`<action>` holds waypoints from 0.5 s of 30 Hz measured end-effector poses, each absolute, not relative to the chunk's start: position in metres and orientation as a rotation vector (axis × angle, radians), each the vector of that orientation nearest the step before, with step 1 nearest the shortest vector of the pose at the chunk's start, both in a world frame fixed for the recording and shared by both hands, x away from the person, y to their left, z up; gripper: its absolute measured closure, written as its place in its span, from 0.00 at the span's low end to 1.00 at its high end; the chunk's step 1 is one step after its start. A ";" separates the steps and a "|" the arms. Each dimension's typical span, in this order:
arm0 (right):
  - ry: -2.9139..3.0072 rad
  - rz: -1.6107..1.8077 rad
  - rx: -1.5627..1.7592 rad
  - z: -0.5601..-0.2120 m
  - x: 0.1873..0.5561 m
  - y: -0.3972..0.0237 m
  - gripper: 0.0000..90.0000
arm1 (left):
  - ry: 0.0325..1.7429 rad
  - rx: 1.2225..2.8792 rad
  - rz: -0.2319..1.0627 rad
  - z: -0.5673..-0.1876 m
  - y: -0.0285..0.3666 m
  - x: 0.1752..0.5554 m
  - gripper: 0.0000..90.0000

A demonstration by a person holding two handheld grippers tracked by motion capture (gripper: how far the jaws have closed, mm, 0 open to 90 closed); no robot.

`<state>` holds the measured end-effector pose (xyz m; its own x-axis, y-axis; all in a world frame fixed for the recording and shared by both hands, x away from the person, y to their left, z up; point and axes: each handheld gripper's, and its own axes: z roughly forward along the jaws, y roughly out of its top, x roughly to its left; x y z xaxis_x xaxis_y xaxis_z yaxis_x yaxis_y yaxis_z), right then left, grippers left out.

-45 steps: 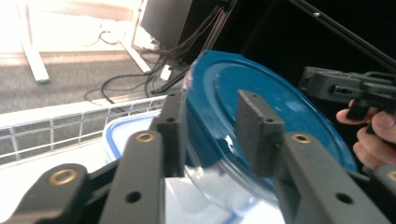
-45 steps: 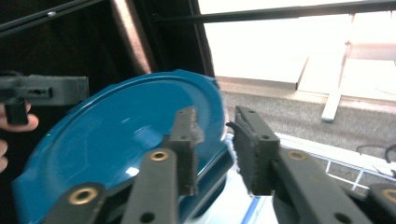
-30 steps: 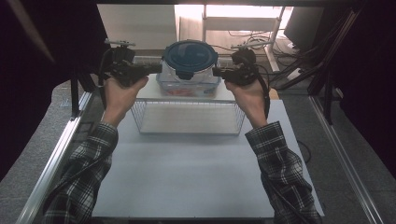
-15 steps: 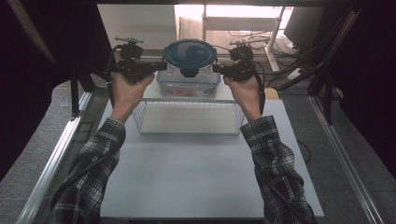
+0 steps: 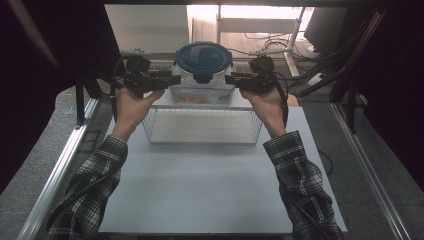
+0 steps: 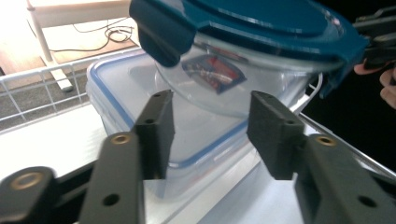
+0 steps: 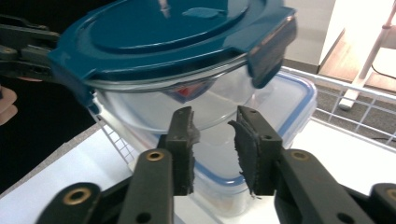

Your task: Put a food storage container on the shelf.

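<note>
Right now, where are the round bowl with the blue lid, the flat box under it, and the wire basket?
Round glass bowl [image 6: 243,93], left gripper view, on its clear wall.
Rectangular blue-rimmed container [image 7: 299,100], right gripper view, on its lid corner.
White wire basket [image 5: 202,141], high view, on its front rim.

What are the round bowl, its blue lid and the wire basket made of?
The round bowl looks like clear glass: see-through, thick, shiny. Its blue lid seems smooth plastic, with clip flaps. The wire basket appears to be white-coated metal: thin stiff wires forming a grid.

Dim room, bright glare from behind; gripper views slightly soft
</note>
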<state>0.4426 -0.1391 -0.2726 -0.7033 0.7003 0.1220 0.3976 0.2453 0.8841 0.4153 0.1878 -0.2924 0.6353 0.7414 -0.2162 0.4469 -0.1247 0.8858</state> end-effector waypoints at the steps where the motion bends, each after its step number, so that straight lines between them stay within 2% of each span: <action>1: 2.228 1.438 1.006 -0.273 0.441 -0.138 0.71 | 0.965 1.761 0.334 -0.294 0.189 0.414 0.52; 11: 2.261 1.429 0.951 -0.280 0.425 -0.135 0.58 | 0.913 1.790 0.314 -0.303 0.186 0.398 0.35; 15: 2.273 1.441 0.941 -0.284 0.419 -0.137 0.53 | 0.886 1.814 0.321 -0.306 0.182 0.390 0.31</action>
